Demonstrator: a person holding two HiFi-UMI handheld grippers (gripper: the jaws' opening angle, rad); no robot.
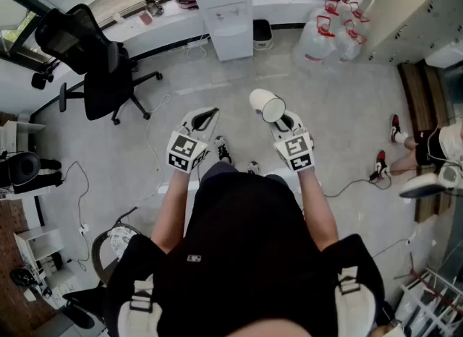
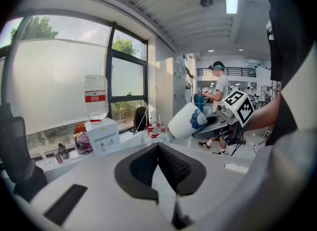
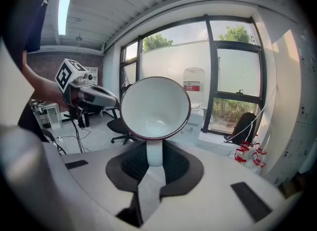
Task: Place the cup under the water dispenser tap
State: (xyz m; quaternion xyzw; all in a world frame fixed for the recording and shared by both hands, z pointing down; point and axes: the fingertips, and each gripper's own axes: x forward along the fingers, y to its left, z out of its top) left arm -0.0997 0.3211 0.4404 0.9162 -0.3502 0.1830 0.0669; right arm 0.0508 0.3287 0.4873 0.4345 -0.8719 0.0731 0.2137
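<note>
Cup [image 1: 268, 104], white with a dark red rim, is held tipped on its side in the air, well short of the water dispenser [image 1: 230, 14]. We see its mouth turned away from the dispenser, back toward the person. The right claw [image 1: 282, 118] is clenched on the handle [image 3: 154, 153], which sits between its pads. The left claw [image 1: 207, 115], likewise well short of the dispenser, is closed tip to tip with nothing in it.

White ceramic cup [image 3: 155, 108] with a dark red rim lies tipped sideways, mouth facing back, its handle pinched in the right gripper [image 3: 154, 158]. The white bottle-topped water dispenser [image 1: 228, 14] stands well ahead of it.
</note>
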